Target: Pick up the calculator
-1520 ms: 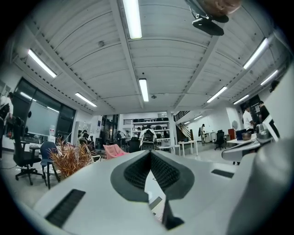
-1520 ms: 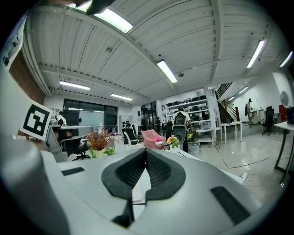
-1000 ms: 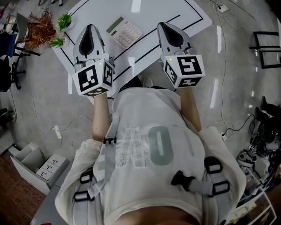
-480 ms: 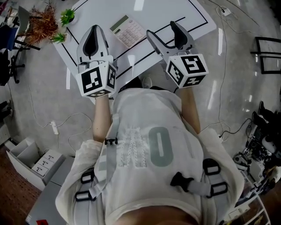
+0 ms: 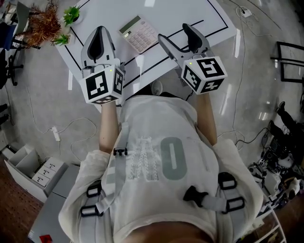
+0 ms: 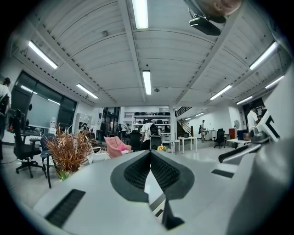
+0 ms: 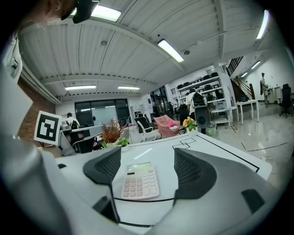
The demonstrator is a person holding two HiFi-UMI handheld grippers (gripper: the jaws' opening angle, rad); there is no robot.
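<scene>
Pale-keyed calculator (image 7: 141, 181): flat on the white table (image 5: 190, 12), display end farthest from the person.
Right gripper (image 5: 176, 34): nearer tool; calculator lies straight ahead, not touching; jaws have just been opening and stand wide, nothing within them.
Long axis: roughly along that gripper's pointing line, so its jaws would span the width.
Left gripper (image 6: 149, 155): off the calculator's other side, jaws together, empty.

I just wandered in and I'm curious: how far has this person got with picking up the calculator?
Done: the right gripper has just been opening its jaws, which now stand wide apart and empty, aimed toward the calculator. In hand: nothing yet; the calculator lies flat on the white table, untouched. The left gripper is shut and idle. Left to do: reach in, close on the calculator and lift it.
</scene>
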